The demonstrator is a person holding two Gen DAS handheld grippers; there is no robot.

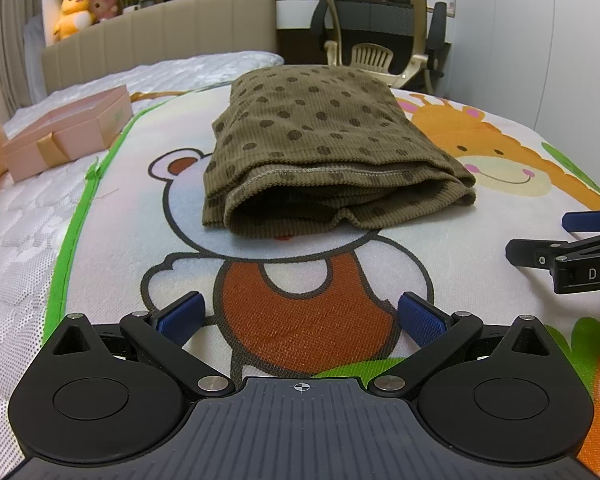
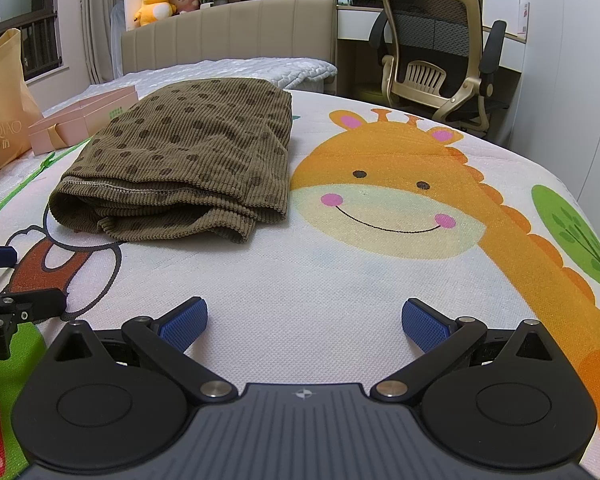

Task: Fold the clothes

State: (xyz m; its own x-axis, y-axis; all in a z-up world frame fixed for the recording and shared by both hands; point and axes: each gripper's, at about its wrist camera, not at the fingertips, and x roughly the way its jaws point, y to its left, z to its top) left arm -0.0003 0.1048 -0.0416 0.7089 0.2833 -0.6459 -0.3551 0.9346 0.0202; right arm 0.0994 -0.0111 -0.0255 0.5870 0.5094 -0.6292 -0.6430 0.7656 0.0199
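From the left wrist, the left gripper (image 1: 300, 316) has its blue-padded fingers (image 1: 180, 316) spread wide, holding nothing, over the orange body of a bear printed on the mat (image 1: 112, 216). Ahead, apart from the fingers, the brown dotted garment (image 1: 320, 140) lies folded in a thick stack on the mat, its layered edges facing the camera. A pink box (image 1: 68, 132) sits to the left on the white mattress (image 1: 20, 248). The right gripper (image 1: 572, 240) enters at the right edge, low over the mat. An office chair (image 1: 376, 24) stands beyond the bed.

From the right wrist, the right gripper (image 2: 304, 320) is also spread wide and empty, over bare mat (image 2: 300, 272) beside a printed giraffe. The garment (image 2: 188, 148) lies ahead to the left, untouched. The left gripper (image 2: 12, 300) shows at the left edge, and a paper bag (image 2: 4, 108) stands behind the box (image 2: 84, 120).
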